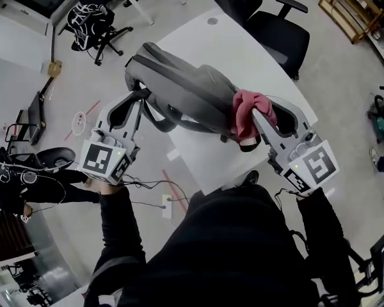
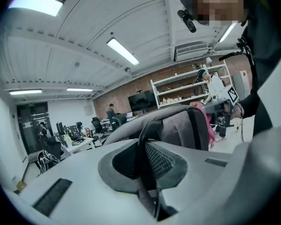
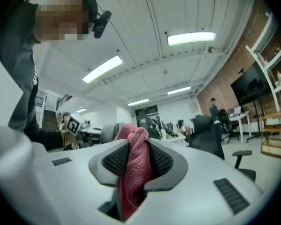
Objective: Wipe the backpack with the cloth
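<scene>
A grey backpack (image 1: 185, 88) is held up over the white table (image 1: 243, 56). My left gripper (image 1: 143, 96) is shut on one of its dark straps (image 2: 147, 130) at the bag's left end. In the left gripper view the jaws (image 2: 147, 158) pinch that strap, with the grey bag (image 2: 178, 123) just beyond. A pink-red cloth (image 1: 246, 110) is bunched in my right gripper (image 1: 255, 117), which is shut on it and holds it against the bag's right end. The right gripper view shows the cloth (image 3: 136, 144) squeezed between the pads of the gripper (image 3: 133, 165); the backpack is hidden there.
A black office chair (image 1: 275, 24) stands behind the table's far right side and another chair (image 1: 89, 21) on the floor at the far left. A wooden shelf (image 1: 355, 5) sits at the top right. Cables run across the floor below the table's near edge.
</scene>
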Available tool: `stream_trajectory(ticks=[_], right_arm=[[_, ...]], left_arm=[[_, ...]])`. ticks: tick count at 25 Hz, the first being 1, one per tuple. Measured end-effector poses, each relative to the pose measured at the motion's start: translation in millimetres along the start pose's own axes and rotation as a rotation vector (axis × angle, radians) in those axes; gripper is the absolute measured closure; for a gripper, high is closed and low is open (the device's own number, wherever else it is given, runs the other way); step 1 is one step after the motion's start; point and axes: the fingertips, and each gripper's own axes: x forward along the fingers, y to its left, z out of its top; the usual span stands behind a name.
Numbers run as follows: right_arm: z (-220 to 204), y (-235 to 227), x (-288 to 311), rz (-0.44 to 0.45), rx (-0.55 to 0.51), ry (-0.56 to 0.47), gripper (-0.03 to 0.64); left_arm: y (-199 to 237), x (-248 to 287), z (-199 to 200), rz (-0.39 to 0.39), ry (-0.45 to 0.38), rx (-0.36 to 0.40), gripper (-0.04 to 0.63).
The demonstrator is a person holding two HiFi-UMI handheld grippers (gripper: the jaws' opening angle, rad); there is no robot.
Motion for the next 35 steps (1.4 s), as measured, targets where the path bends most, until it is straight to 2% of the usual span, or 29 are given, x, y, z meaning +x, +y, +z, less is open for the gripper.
stream_trajectory(ticks=[4, 7, 10, 15, 19, 21, 24, 27, 29, 32, 35], right_arm=[[100.7, 3.3, -6.2, 0.086, -0.005, -0.203, 0.517], [127.3, 0.4, -17.2, 0.127, -0.036, -0.24, 0.517], [101.6, -2.8, -14.4, 0.156, -0.029, -0.165, 0.517], [3.5, -19.0, 1.2, 0.158, 0.074, 0.046, 0.517], [-77.5, -29.4, 5.5, 0.125, 0.184, 0.216, 0.517], [-95.3, -31.2, 4.9, 0.123, 0.227, 0.267, 0.517], [-95.4, -24.9, 4.6, 0.142, 0.241, 0.3, 0.517], [-93.0, -19.3, 12.4, 0.181, 0.238, 0.331, 0.518], [-92.7, -14.6, 23.0, 0.243, 0.188, 0.358, 0.517], [-80.1, -5.6, 47.4, 0.382, 0.148, 0.351, 0.517], [-29.7, 14.3, 64.1, 0.579, 0.157, 0.22, 0.517]], left_arm=[[-42.9, -1.5, -2.6, -0.035, 0.017, -0.065, 0.563], [-62.1, -0.3, -4.8, 0.028, 0.052, -0.082, 0.563], [-67.7, -6.8, -7.0, 0.058, 0.054, -0.116, 0.563], [-66.4, -9.9, -15.5, 0.048, 0.048, -0.145, 0.563], [-66.9, -21.6, -16.9, 0.042, -0.012, -0.185, 0.563], [-63.8, -29.3, -4.3, 0.047, -0.087, -0.239, 0.534], [-61.9, -47.6, 17.6, 0.053, -0.199, -0.405, 0.383], [-67.1, -56.4, 20.4, 0.048, -0.201, -0.555, 0.351], [-68.4, -60.5, 15.2, 0.049, -0.18, -0.634, 0.347], [-77.2, -62.3, 10.3, 0.071, -0.131, -0.691, 0.347], [-99.6, -49.3, 15.8, 0.088, -0.088, -0.707, 0.355]])
